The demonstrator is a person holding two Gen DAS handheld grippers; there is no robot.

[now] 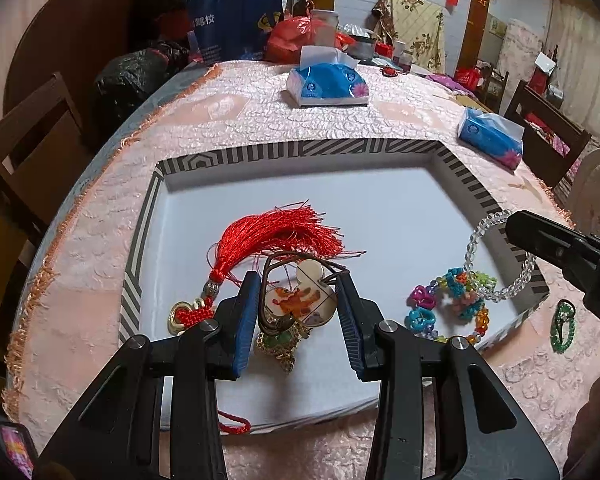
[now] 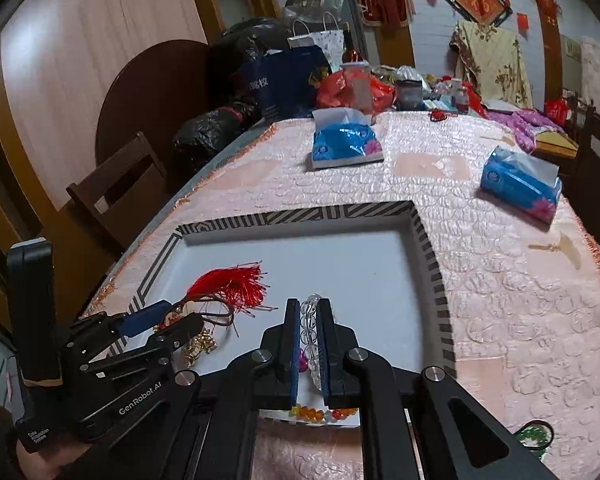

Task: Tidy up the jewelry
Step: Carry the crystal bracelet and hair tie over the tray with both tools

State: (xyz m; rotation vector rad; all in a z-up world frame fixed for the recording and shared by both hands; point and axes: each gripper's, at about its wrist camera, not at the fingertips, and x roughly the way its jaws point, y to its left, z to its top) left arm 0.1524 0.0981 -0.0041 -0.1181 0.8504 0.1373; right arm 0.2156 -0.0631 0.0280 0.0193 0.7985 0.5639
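You are holding a mouse-shaped charm (image 1: 300, 296) on a brown cord between the left gripper (image 1: 298, 280) pads, jaws partly apart, over the striped tray (image 1: 300, 148). Your right gripper (image 2: 309, 312) is pinching a clear bead bracelet (image 2: 311, 322), jaws nearly closed, above the tray's right side. A red tassel (image 1: 276, 232) is lying inside.

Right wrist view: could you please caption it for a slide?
Right gripper shut on a clear bead bracelet above the striped-rim tray.
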